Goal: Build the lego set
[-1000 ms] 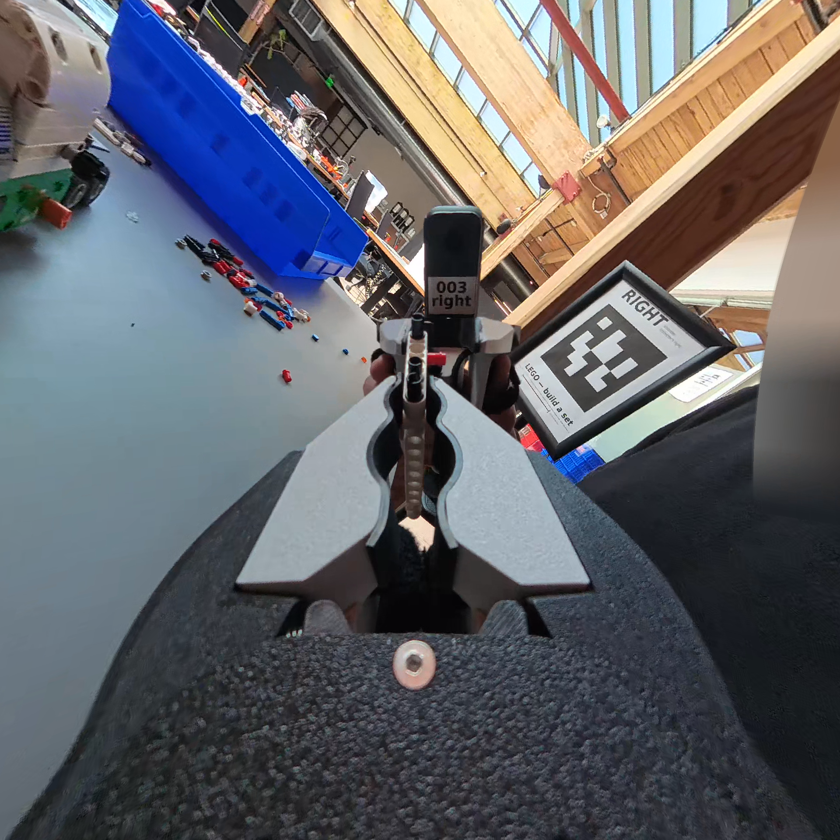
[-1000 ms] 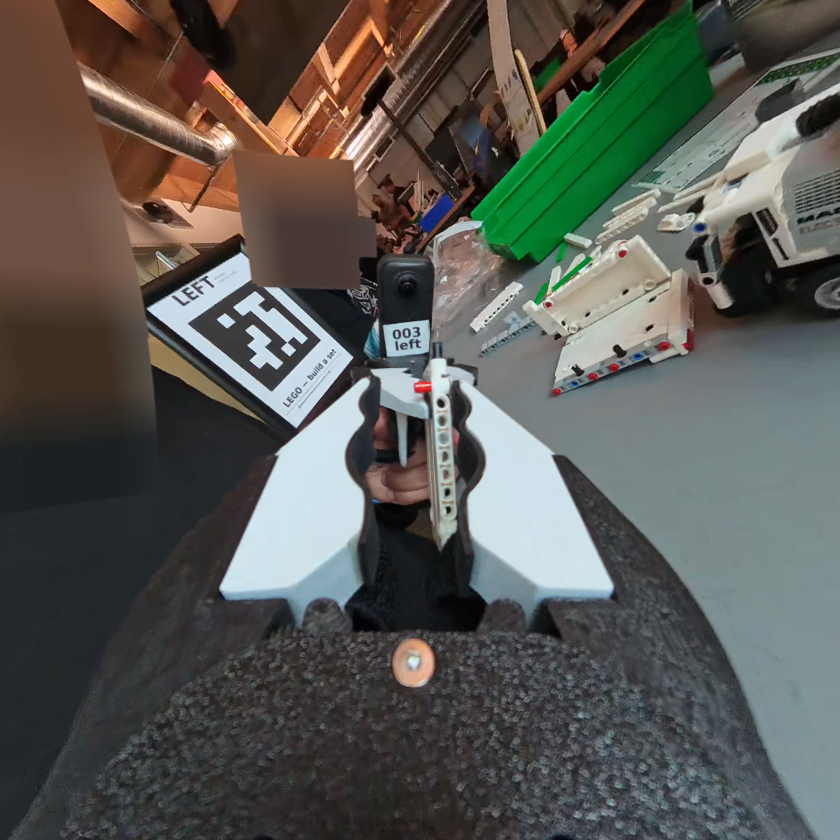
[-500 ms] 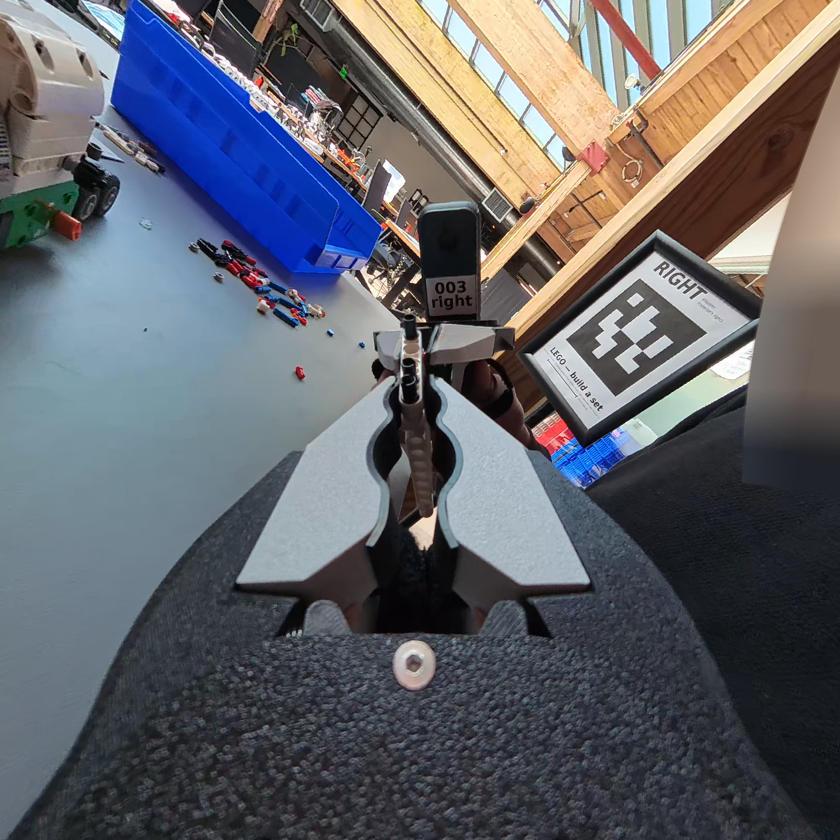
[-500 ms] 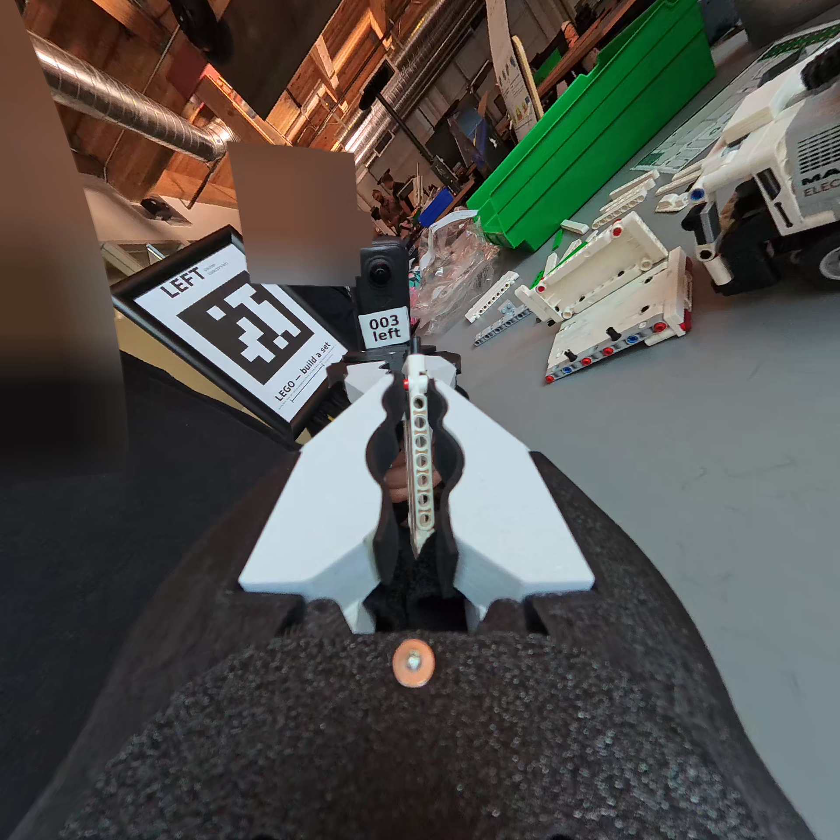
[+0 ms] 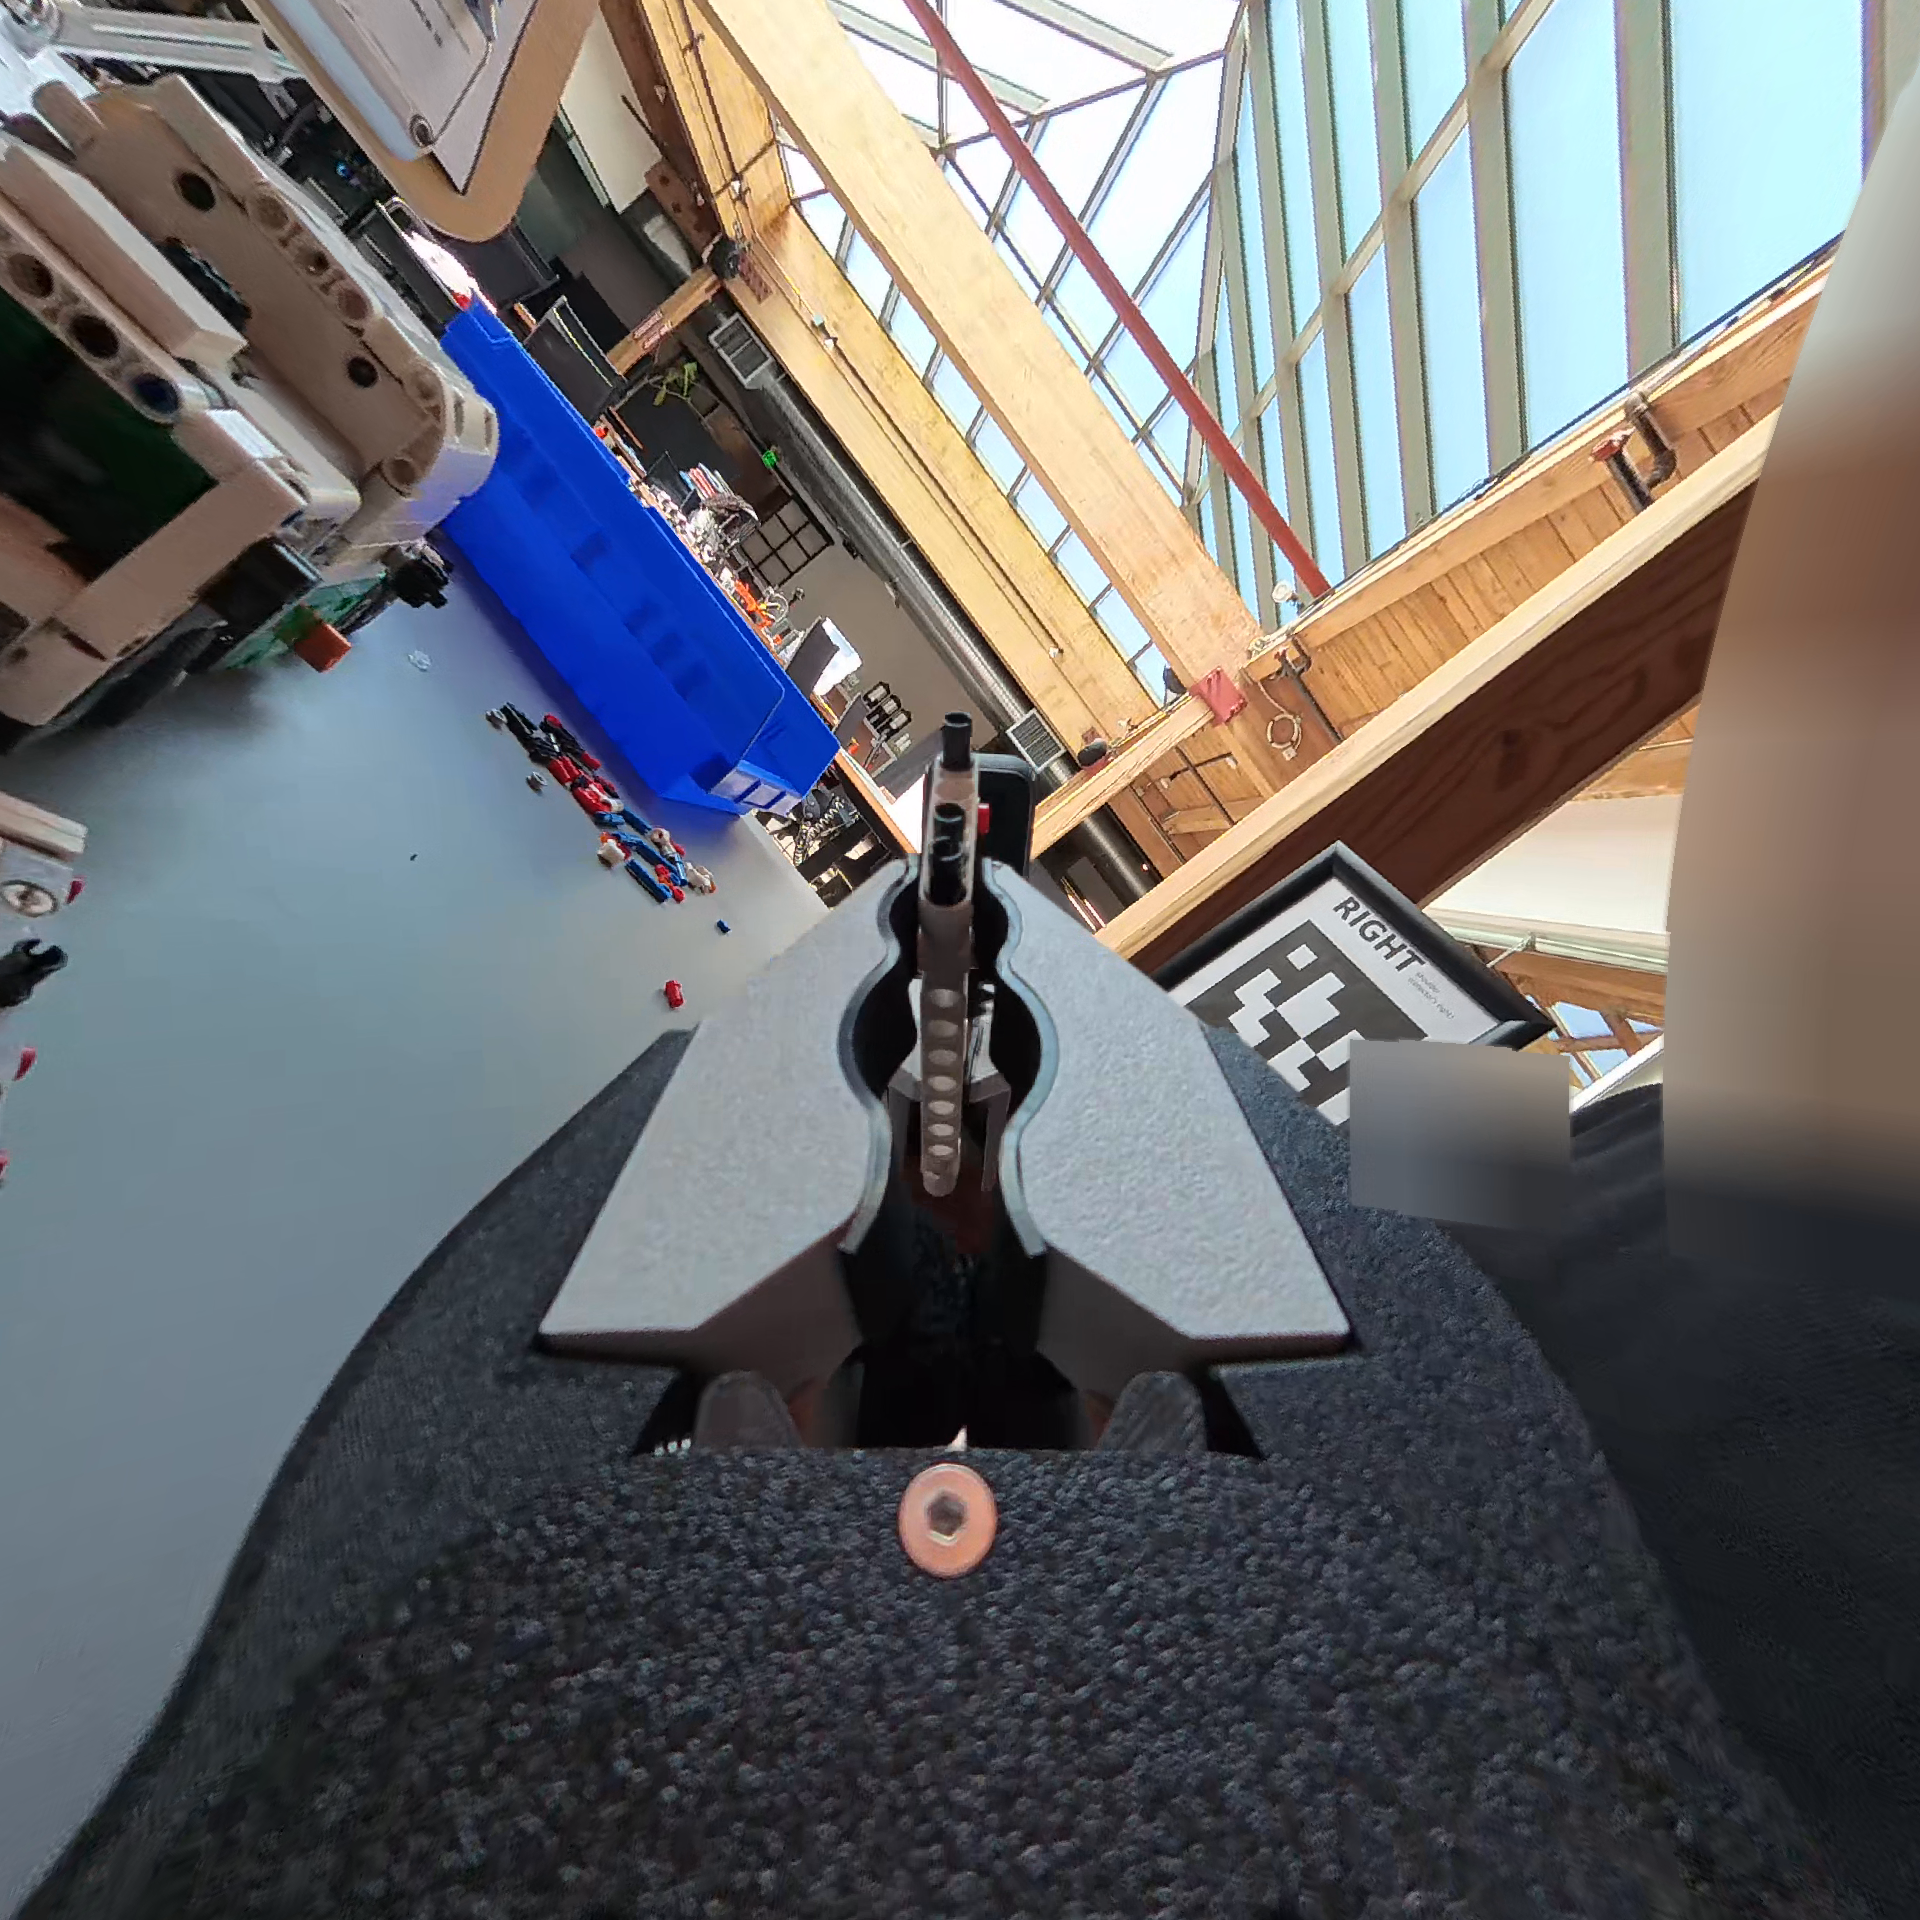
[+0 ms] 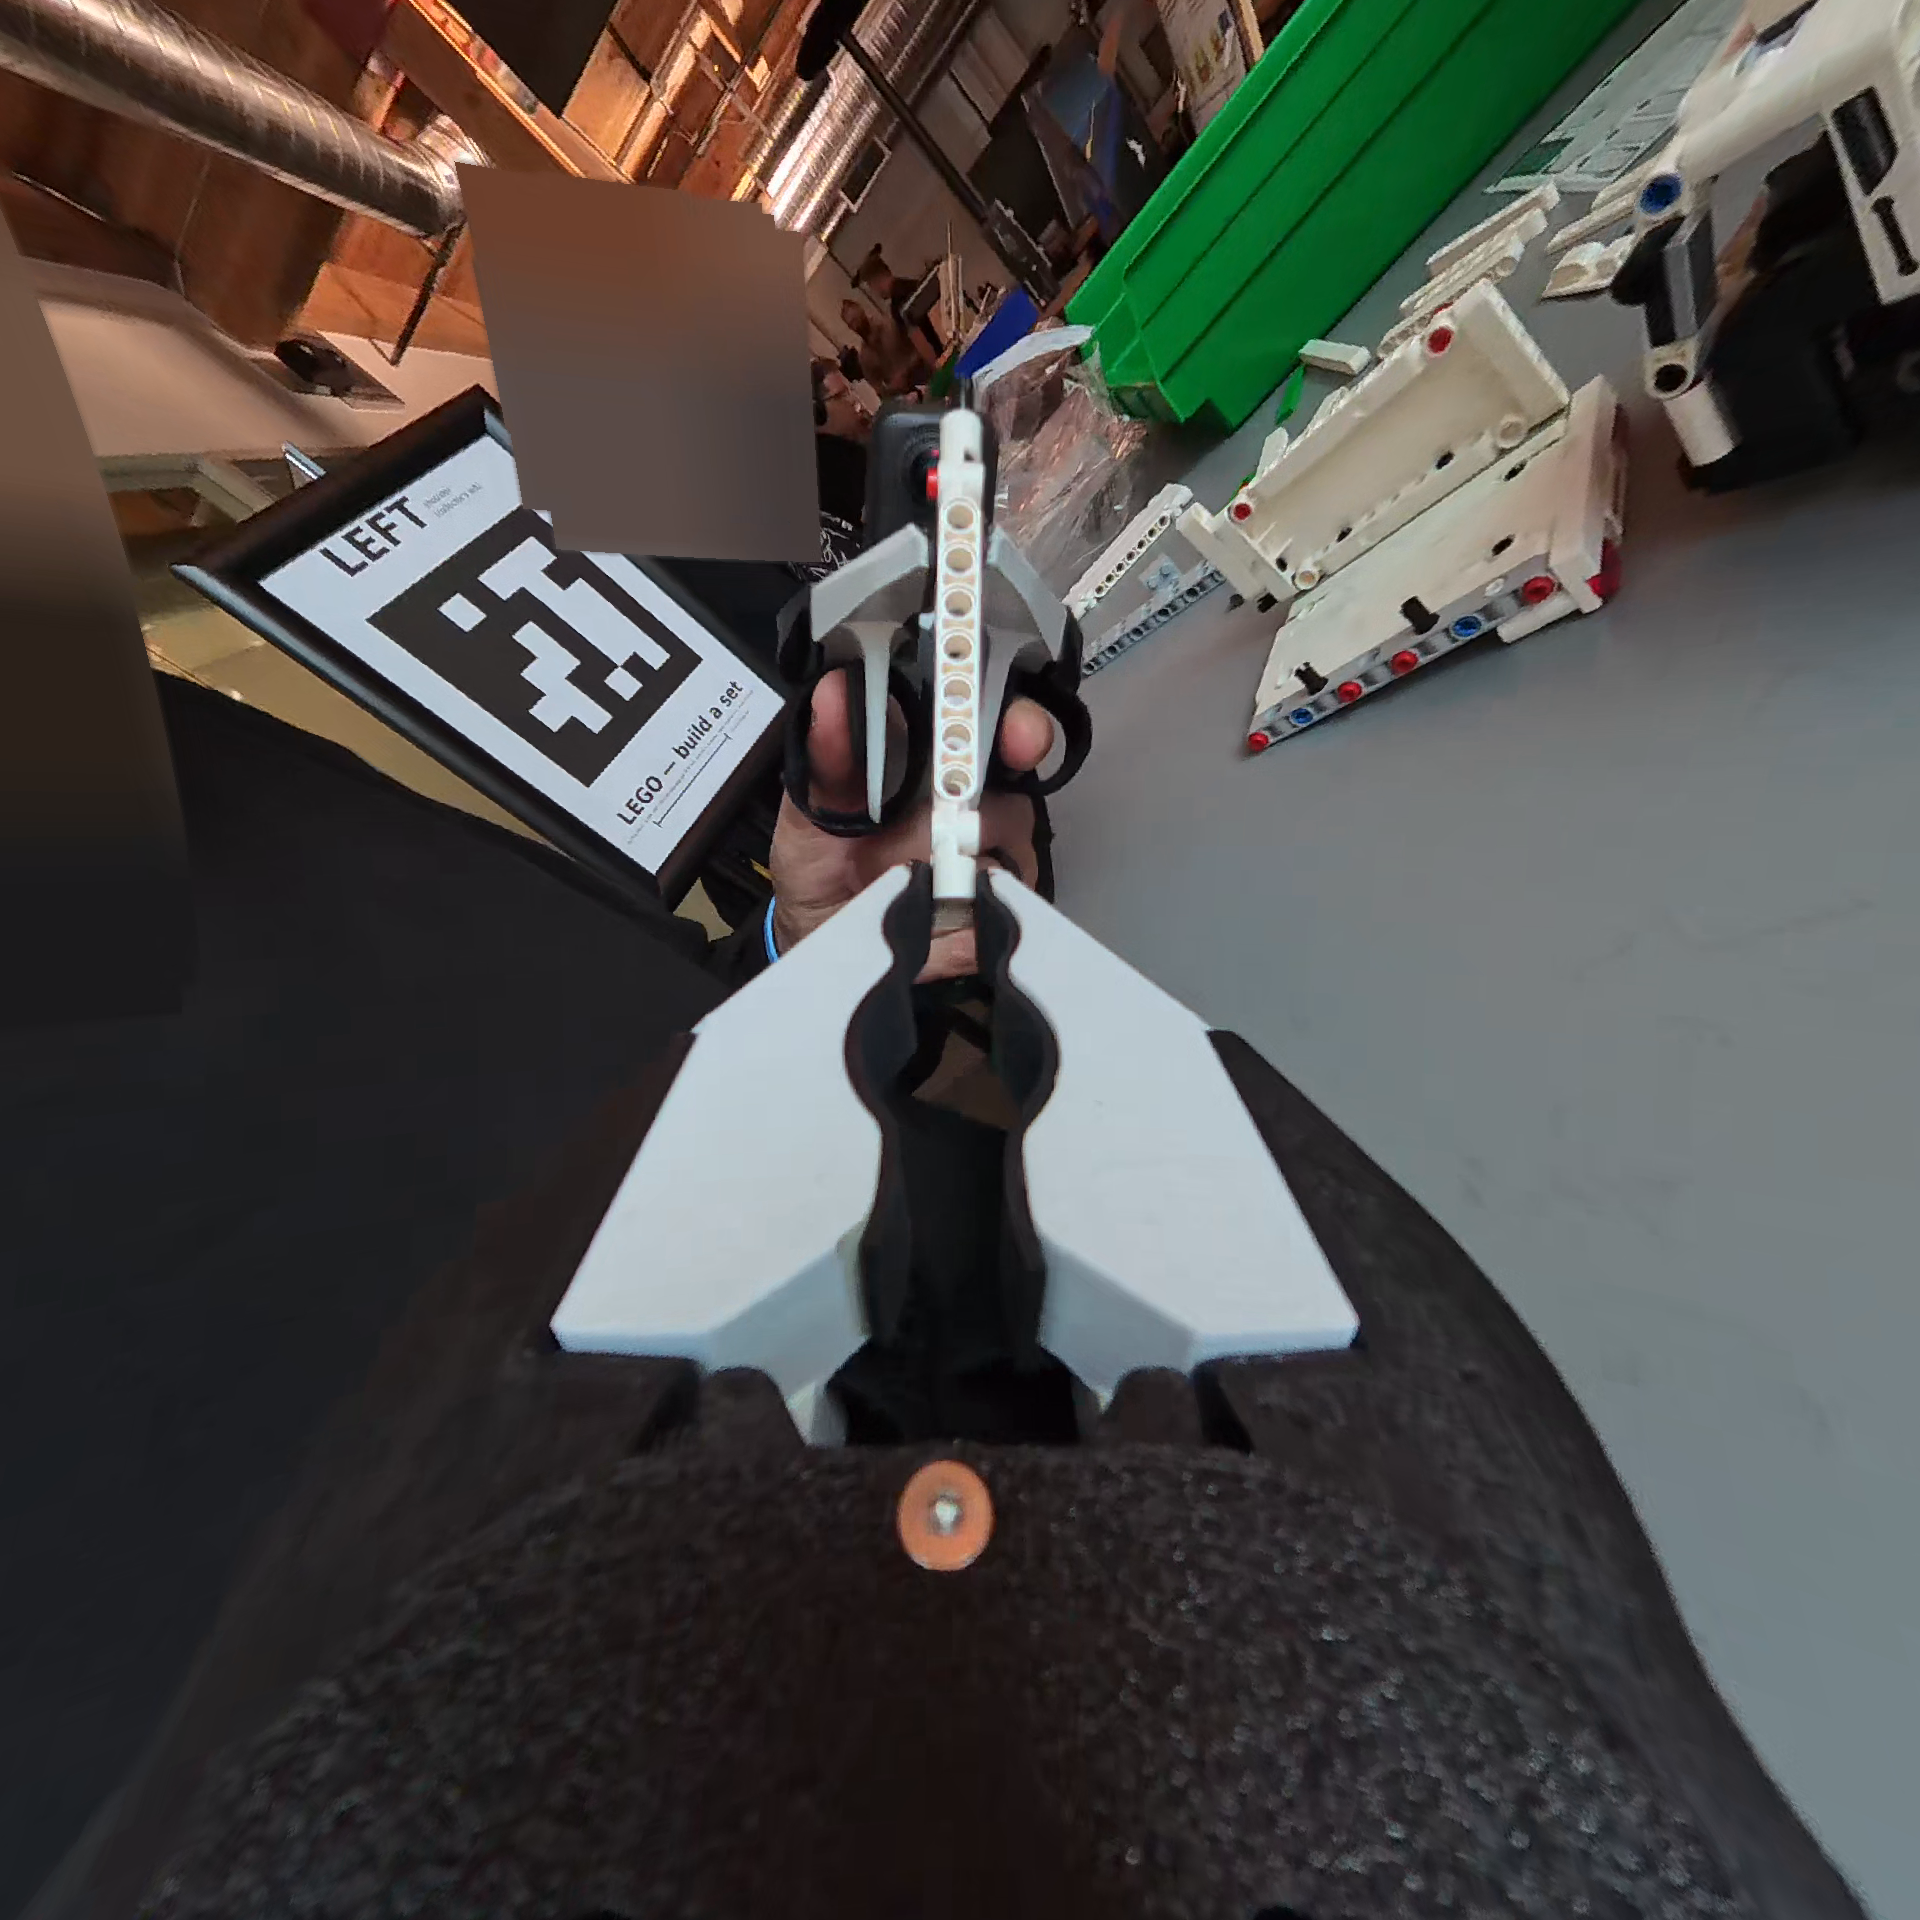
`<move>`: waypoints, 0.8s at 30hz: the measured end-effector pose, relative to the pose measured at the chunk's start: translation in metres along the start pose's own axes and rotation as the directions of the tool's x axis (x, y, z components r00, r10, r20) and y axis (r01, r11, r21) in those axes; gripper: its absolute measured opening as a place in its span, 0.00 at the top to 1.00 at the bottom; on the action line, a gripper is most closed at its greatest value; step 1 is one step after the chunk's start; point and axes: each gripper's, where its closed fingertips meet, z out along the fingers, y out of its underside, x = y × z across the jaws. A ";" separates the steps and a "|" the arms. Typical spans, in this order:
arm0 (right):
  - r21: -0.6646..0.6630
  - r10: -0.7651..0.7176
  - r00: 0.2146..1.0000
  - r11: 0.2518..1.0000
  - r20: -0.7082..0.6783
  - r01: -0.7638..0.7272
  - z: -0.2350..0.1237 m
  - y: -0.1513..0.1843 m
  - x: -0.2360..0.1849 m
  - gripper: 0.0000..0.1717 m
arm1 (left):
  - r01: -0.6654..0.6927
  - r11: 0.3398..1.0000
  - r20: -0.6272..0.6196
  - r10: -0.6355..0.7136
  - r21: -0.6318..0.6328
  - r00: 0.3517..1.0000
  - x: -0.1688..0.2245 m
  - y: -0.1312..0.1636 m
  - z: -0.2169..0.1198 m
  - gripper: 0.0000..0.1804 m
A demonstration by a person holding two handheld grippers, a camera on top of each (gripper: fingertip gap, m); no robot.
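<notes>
Overhead, timber beams and skylights (image 5: 1351,260); grey surface (image 5: 260,1039) below — both tongs (image 5: 951,904) (image 6: 951,899) pinch one white holed beam (image 6: 958,623).

Printed words beside a black-and-white square marker on two black-framed signs (image 5: 1340,987) (image 6: 499,623).

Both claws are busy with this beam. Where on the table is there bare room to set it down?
Bare grey table lies right of the right claw, this side of the white panels. Another bare stretch sits left of the left claw. Crowded: the scattered small parts by the blue bin.
</notes>
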 end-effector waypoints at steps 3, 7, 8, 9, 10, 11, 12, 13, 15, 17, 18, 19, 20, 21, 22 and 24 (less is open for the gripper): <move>0.054 0.052 0.998 0.997 0.037 -0.054 -0.001 -0.007 -0.001 0.97 | 0.016 1.000 -0.005 -0.016 -0.008 1.000 0.000 0.002 0.000 0.95; 0.137 0.124 0.985 0.980 0.122 -0.141 -0.004 -0.022 -0.007 0.97 | -0.022 0.990 -0.011 0.021 -0.138 1.000 0.007 0.029 0.013 0.92; 0.132 0.115 0.987 0.983 0.116 -0.130 -0.002 -0.022 -0.007 0.97 | -0.035 0.987 -0.011 0.034 -0.154 0.999 0.008 0.034 0.016 0.92; 0.126 0.104 0.988 0.985 0.112 -0.118 0.000 -0.022 -0.008 0.97 | -0.040 0.986 -0.012 0.038 -0.160 0.999 0.010 0.038 0.018 0.93; 0.125 0.100 0.989 0.986 0.109 -0.114 0.001 -0.022 -0.009 0.97 | -0.038 0.987 -0.011 0.036 -0.154 0.999 0.010 0.038 0.019 0.94; 0.129 0.102 0.989 0.985 0.104 -0.116 0.001 -0.022 -0.008 0.97 | -0.032 0.988 -0.005 0.031 -0.151 0.999 0.009 0.038 0.019 0.94; 0.125 0.104 0.989 0.985 0.102 -0.116 0.001 -0.021 -0.007 0.97 | -0.028 0.987 0.002 0.029 -0.157 1.000 0.008 0.039 0.019 0.94; 0.121 0.107 0.989 0.986 0.101 -0.119 0.000 -0.020 -0.007 0.97 | -0.029 0.986 0.008 0.031 -0.164 1.000 0.008 0.040 0.019 0.95; 0.112 0.103 0.991 0.987 0.089 -0.113 0.000 -0.017 -0.006 0.97 | -0.036 0.985 0.023 0.041 -0.168 0.999 0.006 0.040 0.018 0.96; 0.110 0.072 0.994 0.991 0.080 -0.080 -0.001 -0.018 -0.009 0.96 | -0.040 0.983 0.004 0.042 -0.179 0.999 0.008 0.041 0.018 0.97; 0.111 0.054 0.997 0.992 0.061 -0.060 -0.003 -0.018 -0.008 0.96 | -0.049 0.982 0.012 0.052 -0.184 0.999 0.007 0.041 0.017 0.97; 0.113 0.032 0.999 0.993 0.032 -0.035 -0.006 -0.018 -0.005 0.96 | -0.062 0.981 0.025 0.068 -0.186 0.997 0.005 0.040 0.017 0.97; 0.117 0.012 1.000 0.993 0.013 -0.013 -0.009 -0.019 -0.004 0.97 | -0.069 0.979 0.027 0.075 -0.190 0.997 0.005 0.040 0.017 0.97; 0.115 0.000 1.000 0.993 0.009 -0.001 -0.011 -0.020 -0.004 0.97 | -0.063 0.979 0.021 0.068 -0.192 0.997 0.005 0.040 0.017 0.97; 0.102 0.001 1.000 0.995 0.002 -0.001 -0.011 -0.018 -0.004 0.96 | -0.049 0.981 0.015 0.053 -0.186 0.998 0.006 0.040 0.017 0.97; 0.094 -0.009 1.000 0.996 0.017 0.007 -0.008 -0.017 -0.008 0.95 | -0.030 0.983 0.000 0.031 -0.181 1.000 0.007 0.039 0.018 0.97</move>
